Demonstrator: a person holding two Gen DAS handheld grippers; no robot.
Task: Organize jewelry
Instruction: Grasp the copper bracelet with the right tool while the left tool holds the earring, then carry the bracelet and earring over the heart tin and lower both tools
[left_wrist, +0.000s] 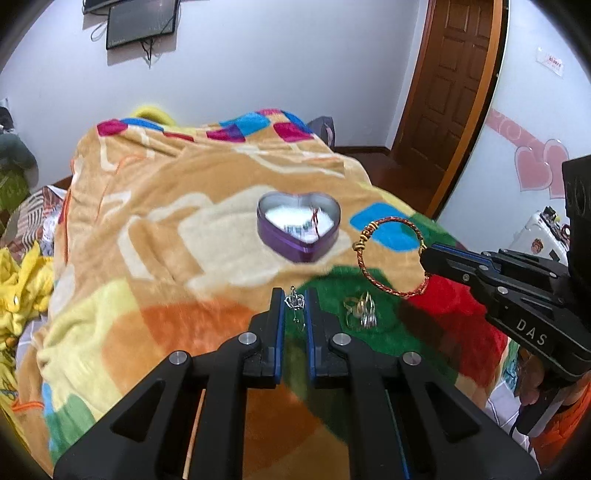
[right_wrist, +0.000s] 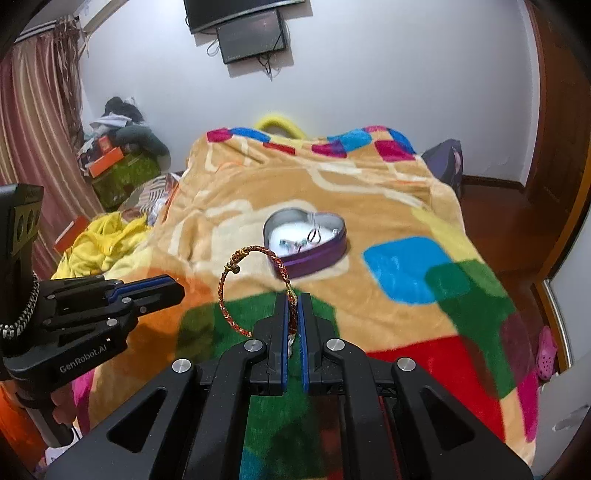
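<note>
A purple heart-shaped tin (left_wrist: 280, 242) (right_wrist: 321, 258) lies open on the bright blanket, with small jewelry on its white lining. In the left wrist view my left gripper (left_wrist: 294, 300) is shut on a small silver crown charm (left_wrist: 295, 301), held above the blanket. My right gripper (right_wrist: 293, 306) (left_wrist: 424, 258) is shut on a red-and-gold braided bracelet (right_wrist: 223, 295) (left_wrist: 364, 273), which hangs in the air as a hoop, near side of the tin. A little heap of gold and silver rings (left_wrist: 360, 312) rests on the green patch. In the right wrist view my left gripper (right_wrist: 179, 290) shows at the left, its charm hidden.
The multicoloured blanket (left_wrist: 166, 229) (right_wrist: 388, 206) covers a bed. Yellow clothes (right_wrist: 99, 240) and boxes (right_wrist: 118, 173) lie to its left. A wooden door (left_wrist: 450, 85) and brown floor (right_wrist: 491, 214) are to the right, with a dark bag (right_wrist: 447, 162) at the far corner.
</note>
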